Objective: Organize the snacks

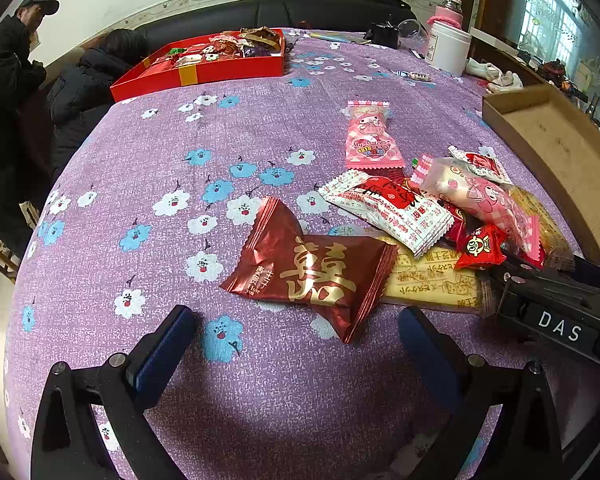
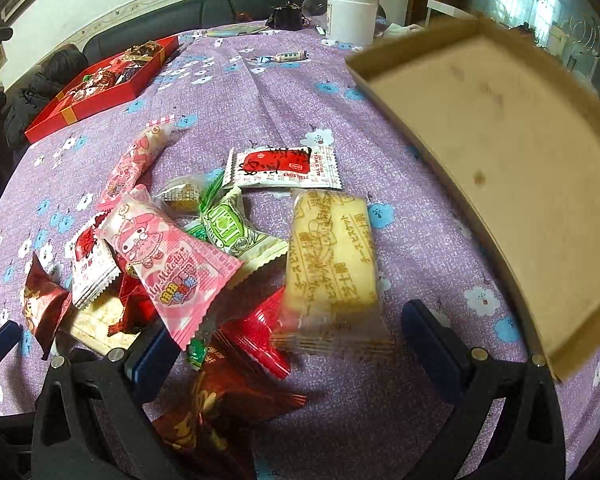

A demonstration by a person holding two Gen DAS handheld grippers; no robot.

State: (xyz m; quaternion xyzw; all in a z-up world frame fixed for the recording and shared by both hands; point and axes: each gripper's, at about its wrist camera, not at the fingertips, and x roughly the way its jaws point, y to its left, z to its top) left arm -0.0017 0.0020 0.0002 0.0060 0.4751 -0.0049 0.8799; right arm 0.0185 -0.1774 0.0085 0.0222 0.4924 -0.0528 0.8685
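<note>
While low over the snack pile (image 2: pixel 204 248), both grippers' fingers (image 1: pixel 162 354) (image 2: pixel 432 340) spread apart, empty.

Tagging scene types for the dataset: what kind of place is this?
Probably a home living room. A black sofa runs along the wall behind a table under a purple flowered tablecloth, with a pink thermos and a red gift box of sweets on it.

White jar (image 1: pixel 448 46) beside pink bottle (image 1: pixel 449 10); black sofa (image 1: pixel 260 10) behind table.
</note>
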